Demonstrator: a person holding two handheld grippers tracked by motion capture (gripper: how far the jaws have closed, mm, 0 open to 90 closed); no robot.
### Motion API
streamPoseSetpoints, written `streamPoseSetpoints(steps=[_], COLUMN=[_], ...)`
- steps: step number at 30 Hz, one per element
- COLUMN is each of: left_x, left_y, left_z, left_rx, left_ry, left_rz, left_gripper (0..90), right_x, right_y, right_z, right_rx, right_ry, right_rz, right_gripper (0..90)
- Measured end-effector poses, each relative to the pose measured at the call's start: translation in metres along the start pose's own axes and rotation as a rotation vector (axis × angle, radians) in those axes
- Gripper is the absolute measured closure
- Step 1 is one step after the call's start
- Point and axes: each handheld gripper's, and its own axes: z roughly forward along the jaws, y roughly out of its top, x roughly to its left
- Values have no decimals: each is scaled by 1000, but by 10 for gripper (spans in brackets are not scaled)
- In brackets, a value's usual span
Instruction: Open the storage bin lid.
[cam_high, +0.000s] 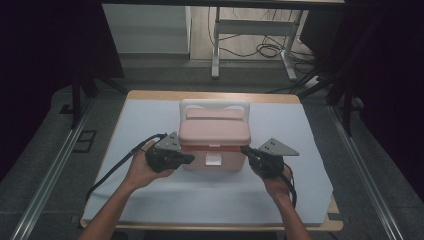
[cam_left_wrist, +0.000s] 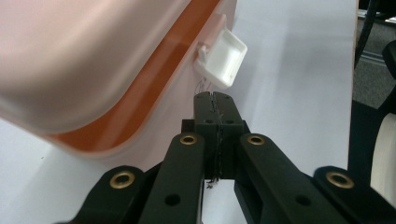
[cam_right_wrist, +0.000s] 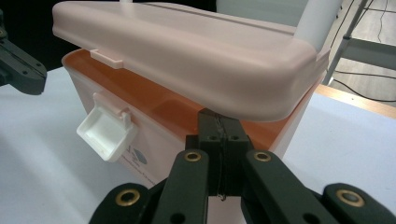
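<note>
A pink lidded box (cam_high: 214, 131) with a white handle (cam_high: 215, 104) stands mid-table. Its lid (cam_right_wrist: 187, 51) sits slightly raised at the front, and an orange band (cam_left_wrist: 140, 88) shows beneath it. A white latch (cam_left_wrist: 222, 58) hangs loose from the front wall. My left gripper (cam_high: 190, 159) is shut and empty at the box's front left, and in the left gripper view its tips (cam_left_wrist: 214, 95) sit just below the latch. My right gripper (cam_high: 245, 149) is shut too, with its tips (cam_right_wrist: 218, 116) tucked under the lid's front right corner. Whether they touch the lid I cannot tell.
A white sheet (cam_high: 210, 192) covers the wooden table (cam_high: 215, 95), with free room in front of and beside the box. Beyond the far edge are a desk frame (cam_high: 250, 30) and cables (cam_high: 270, 50) on the floor. Dark stands flank the table.
</note>
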Motion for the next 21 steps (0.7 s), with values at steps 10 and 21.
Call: streamPoseSetpoints(steps=[10, 21], left_x=[-9, -19], left_y=[14, 31], left_z=[17, 41], left_rx=[-15, 0], left_ry=[-8, 9], left_rz=[12, 44], left_gripper=[900, 900], right_x=[0, 0], right_y=[-1, -1], right_z=[0, 1], right_rx=[0, 4], right_ry=[1, 1], right_rz=[4, 1], right_gripper=[900, 900])
